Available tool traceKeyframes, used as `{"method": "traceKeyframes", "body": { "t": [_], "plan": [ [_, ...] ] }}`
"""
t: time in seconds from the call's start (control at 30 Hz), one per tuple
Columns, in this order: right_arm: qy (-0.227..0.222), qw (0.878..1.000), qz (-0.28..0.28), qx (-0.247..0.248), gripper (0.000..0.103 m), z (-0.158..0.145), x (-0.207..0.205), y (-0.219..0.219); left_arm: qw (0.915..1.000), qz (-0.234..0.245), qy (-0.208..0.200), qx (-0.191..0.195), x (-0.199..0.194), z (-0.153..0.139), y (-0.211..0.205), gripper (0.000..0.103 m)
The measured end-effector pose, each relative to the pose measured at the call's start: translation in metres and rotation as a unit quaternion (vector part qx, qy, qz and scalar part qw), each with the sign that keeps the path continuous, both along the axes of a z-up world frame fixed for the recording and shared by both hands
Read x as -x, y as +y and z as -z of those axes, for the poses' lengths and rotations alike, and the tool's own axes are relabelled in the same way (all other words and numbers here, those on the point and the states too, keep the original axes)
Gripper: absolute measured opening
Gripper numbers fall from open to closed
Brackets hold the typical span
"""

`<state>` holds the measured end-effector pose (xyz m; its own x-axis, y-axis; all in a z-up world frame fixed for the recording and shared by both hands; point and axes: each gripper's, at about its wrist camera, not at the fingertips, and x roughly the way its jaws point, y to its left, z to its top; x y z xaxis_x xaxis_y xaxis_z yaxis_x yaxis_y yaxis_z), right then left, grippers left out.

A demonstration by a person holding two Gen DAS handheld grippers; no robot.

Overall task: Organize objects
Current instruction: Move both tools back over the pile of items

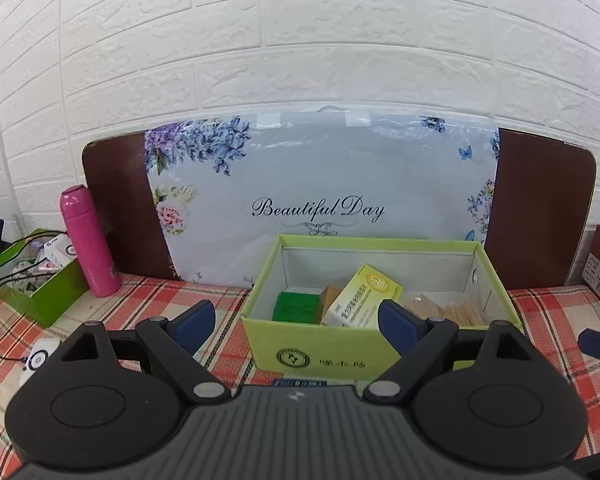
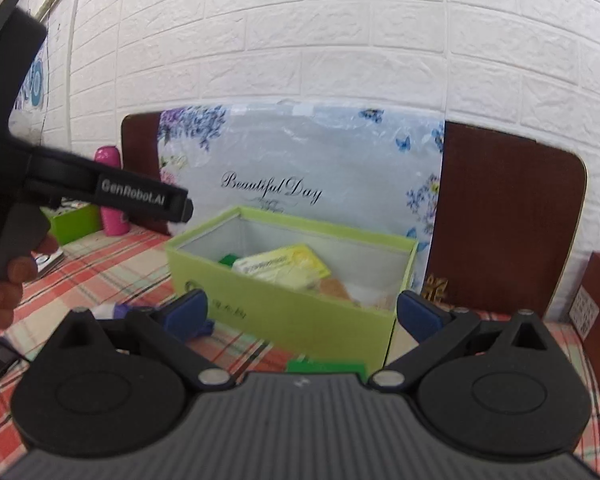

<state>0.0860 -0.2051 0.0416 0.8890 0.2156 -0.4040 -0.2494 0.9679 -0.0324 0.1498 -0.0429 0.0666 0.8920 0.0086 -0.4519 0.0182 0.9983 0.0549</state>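
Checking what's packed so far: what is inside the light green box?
Inside the light green box: a yellow carton leaning on a dark green box, a small brown box and clear packets. Anything beneath them is covered.

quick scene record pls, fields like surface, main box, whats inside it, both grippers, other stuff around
surface: checked cloth
main box: open light green box, no lid on it
inside: yellow carton tilted, small green box, other items too unclear to name
left gripper: open, empty, in front of the green box
right gripper: open, empty, facing the box
left side: pink bottle upright, beside a second green box
behind: floral bag against a white brick wall
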Motion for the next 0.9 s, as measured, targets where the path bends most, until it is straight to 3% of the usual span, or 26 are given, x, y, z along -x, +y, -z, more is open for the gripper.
{"method": "traceKeyframes", "body": {
  "t": [0.27, 0.47, 0.6, 0.63, 0.67, 0.73, 0.8, 0.9],
  "plan": [
    [0.024, 0.998, -0.014, 0.056, 0.103, 0.045, 0.052, 0.045, 0.9971, 0.003, 0.061, 0.044, 0.057, 0.054, 0.049, 0.092],
    [0.043, 0.993, -0.009, 0.105, 0.103, 0.073, 0.06, 0.076, 0.9932, 0.003, 0.101, 0.059, 0.083, 0.086, 0.075, 0.088],
    [0.048, 0.986, 0.003, 0.158, 0.1, 0.089, 0.058, 0.09, 0.9914, 0.034, 0.112, 0.059, 0.088, 0.096, 0.074, 0.083],
    [0.05, 0.985, 0.004, 0.165, 0.097, 0.092, 0.058, 0.091, 0.991, 0.043, 0.112, 0.058, 0.088, 0.097, 0.071, 0.082],
    [0.054, 0.984, 0.005, 0.168, 0.085, 0.094, 0.059, 0.09, 0.9906, 0.053, 0.112, 0.058, 0.087, 0.098, 0.069, 0.082],
    [0.055, 0.985, 0.012, 0.16, 0.072, 0.094, 0.062, 0.085, 0.99, 0.066, 0.111, 0.056, 0.083, 0.101, 0.062, 0.081],
    [0.049, 0.988, 0.024, 0.146, 0.046, 0.089, 0.067, 0.075, 0.9899, 0.071, 0.113, 0.047, 0.075, 0.106, 0.056, 0.081],
    [0.061, 0.992, 0.019, 0.109, 0.028, 0.076, 0.076, 0.058, 0.9891, 0.07, 0.123, 0.04, 0.058, 0.114, 0.048, 0.081]
  ]
}}
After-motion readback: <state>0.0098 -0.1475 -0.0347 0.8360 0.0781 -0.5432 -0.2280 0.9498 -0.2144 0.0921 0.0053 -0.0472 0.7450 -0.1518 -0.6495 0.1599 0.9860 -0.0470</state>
